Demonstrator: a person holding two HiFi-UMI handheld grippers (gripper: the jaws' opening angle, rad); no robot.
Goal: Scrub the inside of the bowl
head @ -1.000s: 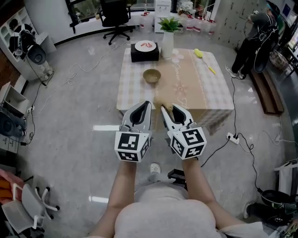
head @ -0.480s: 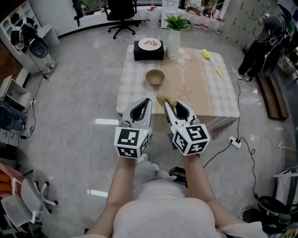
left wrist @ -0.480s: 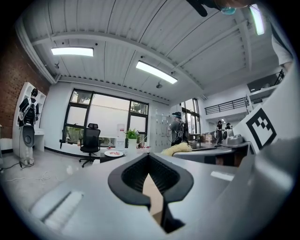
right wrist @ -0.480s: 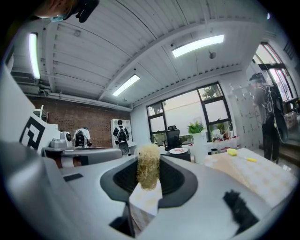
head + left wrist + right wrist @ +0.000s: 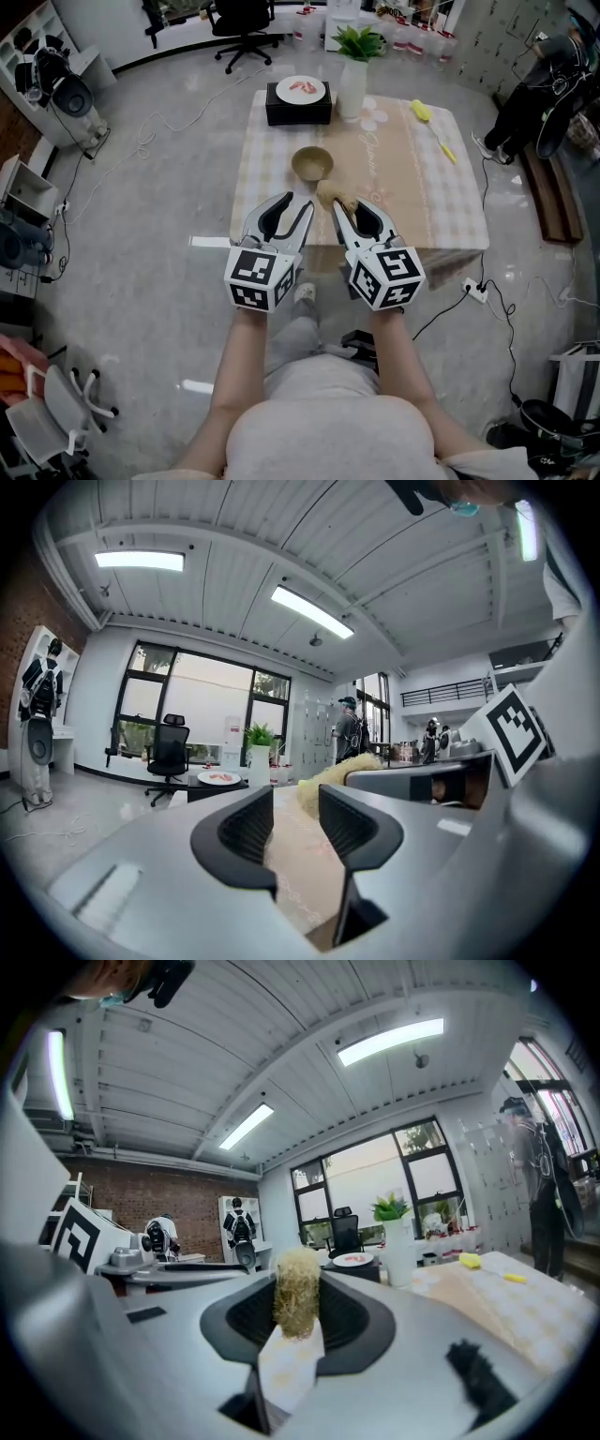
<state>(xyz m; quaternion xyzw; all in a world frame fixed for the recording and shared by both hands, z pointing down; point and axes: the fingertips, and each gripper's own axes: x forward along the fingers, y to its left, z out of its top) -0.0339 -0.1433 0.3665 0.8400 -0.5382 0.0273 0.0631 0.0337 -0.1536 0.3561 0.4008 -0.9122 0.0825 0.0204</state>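
A tan bowl (image 5: 312, 163) stands upright on the checked tablecloth (image 5: 412, 202), near the table's front left. My right gripper (image 5: 349, 208) is shut on a straw-coloured scrubber (image 5: 330, 194), whose tuft sticks out past the jaws just short of the bowl. In the right gripper view the scrubber (image 5: 298, 1302) is pinched between the pads of the right gripper (image 5: 298, 1324). My left gripper (image 5: 294, 206) hovers beside it at the table's front edge; its jaws have just been opening and hold nothing. In the left gripper view, only table shows through the narrow gap of the left gripper (image 5: 295, 808).
At the table's far side are a black box with a white plate (image 5: 298, 97), a plant in a white vase (image 5: 354, 80) and a yellow brush (image 5: 429, 120). A person (image 5: 551, 89) stands at the far right. Cables and a power strip (image 5: 473, 286) lie on the floor.
Both grippers have moved forward to the table's front edge, nearer the bowl. The left jaws, shut before, now stand a little apart. The right still grips the scrubber.
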